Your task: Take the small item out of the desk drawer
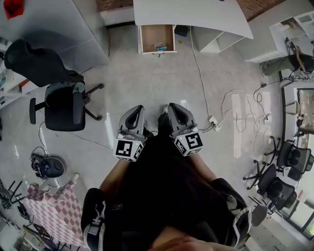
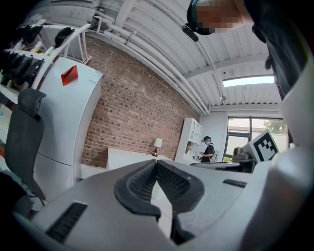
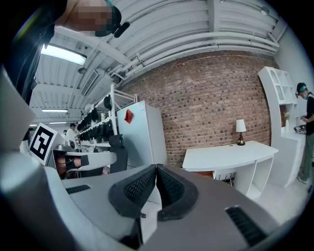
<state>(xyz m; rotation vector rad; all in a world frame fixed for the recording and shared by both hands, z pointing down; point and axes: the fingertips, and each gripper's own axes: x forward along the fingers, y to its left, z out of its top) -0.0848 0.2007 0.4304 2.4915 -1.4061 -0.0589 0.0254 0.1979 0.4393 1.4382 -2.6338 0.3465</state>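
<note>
At the top of the head view a white desk (image 1: pixel 196 14) has its wooden drawer (image 1: pixel 157 38) pulled open, and a small bluish item (image 1: pixel 160 47) lies at the drawer's front edge. Both grippers are held close to the person's body, well short of the drawer. The left gripper (image 1: pixel 137 110) and right gripper (image 1: pixel 171 108) point toward the desk. In the left gripper view the left gripper (image 2: pixel 156 163) has its pads touching with nothing between them. The right gripper (image 3: pixel 156 167) is likewise shut and empty, and the desk (image 3: pixel 230 154) stands ahead of it.
A black office chair (image 1: pixel 64 103) stands to the left beside a tall white cabinet (image 1: pixel 54 29). Cables and a power strip (image 1: pixel 213 121) trail across the floor on the right. More chairs (image 1: pixel 284 166) sit far right. Another person (image 3: pixel 306 127) stands by white shelves.
</note>
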